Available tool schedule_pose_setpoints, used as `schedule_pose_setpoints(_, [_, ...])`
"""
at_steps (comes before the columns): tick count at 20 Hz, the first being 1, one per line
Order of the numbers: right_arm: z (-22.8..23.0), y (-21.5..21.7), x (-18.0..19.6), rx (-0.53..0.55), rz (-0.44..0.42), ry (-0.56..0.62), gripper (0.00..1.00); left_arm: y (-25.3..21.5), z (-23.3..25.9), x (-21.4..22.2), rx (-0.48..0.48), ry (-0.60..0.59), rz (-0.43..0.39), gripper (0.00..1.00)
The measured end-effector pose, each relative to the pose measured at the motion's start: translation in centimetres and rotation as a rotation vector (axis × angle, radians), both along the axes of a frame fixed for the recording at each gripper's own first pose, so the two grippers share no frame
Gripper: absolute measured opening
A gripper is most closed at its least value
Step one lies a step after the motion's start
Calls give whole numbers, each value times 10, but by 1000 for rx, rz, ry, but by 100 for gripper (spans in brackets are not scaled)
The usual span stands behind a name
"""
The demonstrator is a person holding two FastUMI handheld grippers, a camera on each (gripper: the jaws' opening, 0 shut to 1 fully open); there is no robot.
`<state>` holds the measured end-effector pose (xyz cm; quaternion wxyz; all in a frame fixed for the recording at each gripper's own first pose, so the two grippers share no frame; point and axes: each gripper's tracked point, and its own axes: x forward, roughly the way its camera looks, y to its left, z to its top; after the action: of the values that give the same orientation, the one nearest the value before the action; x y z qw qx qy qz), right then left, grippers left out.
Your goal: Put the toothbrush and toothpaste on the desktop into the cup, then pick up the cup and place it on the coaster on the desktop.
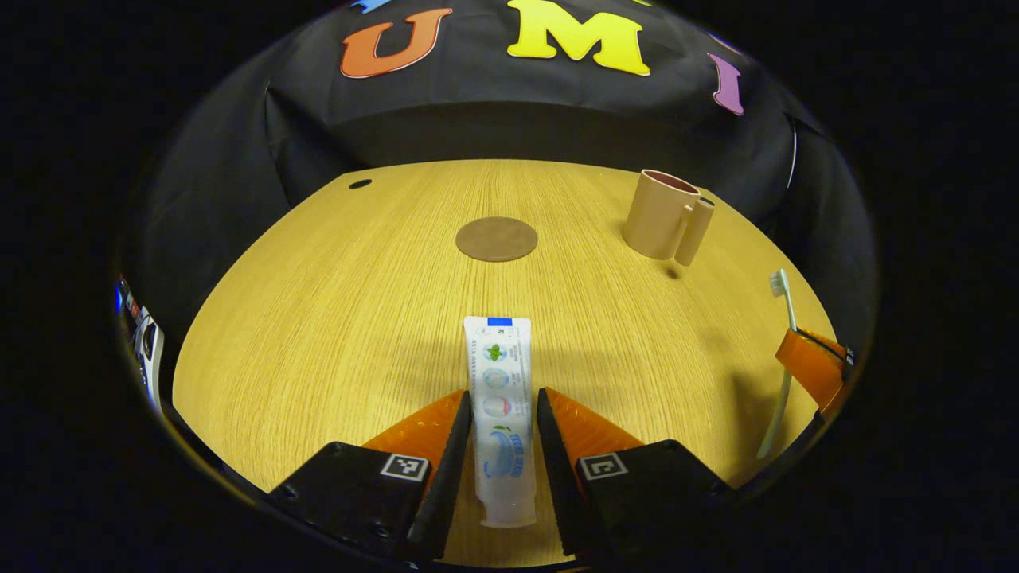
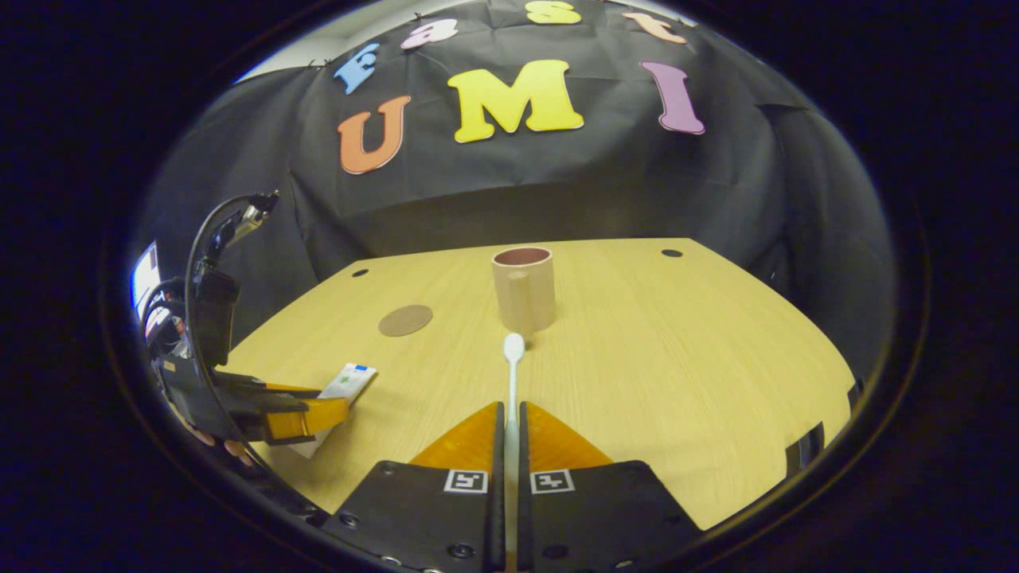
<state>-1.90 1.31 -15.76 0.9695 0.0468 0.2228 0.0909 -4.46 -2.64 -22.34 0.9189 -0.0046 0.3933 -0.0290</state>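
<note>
On the desktop nothing has gone into the cup yet, so both loading steps and the move to the coaster are still to do. Nearest the cup is the toothbrush, its head pointing at the cup's base and just short of it; the right gripper has its fingers drawn together on the handle, clamped, with the brush apparently lifted off the wood. Farther from the cup, on the coaster's side, the toothpaste lies flat between the fingers of the left gripper. Those fingers stand close along the tube's two sides, but I cannot tell whether they are pressing it. The cup stands upright and looks empty, well apart from the coaster. By my reading the work is at its start: both items are being taken up, neither is delivered, and the cup has not been touched.
</note>
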Motion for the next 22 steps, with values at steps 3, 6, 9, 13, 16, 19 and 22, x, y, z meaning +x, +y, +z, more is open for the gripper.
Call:
schedule_pose_setpoints(3, [4,-1,-4,4,6,-16,4,3,0,0,15,20,-19,51])
schedule_pose_setpoints(6, [10,-1,-6,7,11,-30,4,3,0,0,7,28,-36,53])
schedule_pose_setpoints(9, [17,-1,-10,3,13,-44,4,5,1,0,-24,19,-71,43])
schedule_pose_setpoints(13, [24,-5,-10,1,5,-57,4,8,4,-1,-19,-30,-85,36])
schedule_pose_setpoints(16, [33,-4,-10,-2,-3,-77,4,8,18,-4,-11,-110,-83,35])
schedule_pose_setpoints(19, [41,-2,-4,-24,-8,-98,4,13,50,7,-19,-232,-59,34])
schedule_pose_setpoints(22, [55,2,8,-36,-16,-121,4,14,82,17,-41,-334,-58,35])
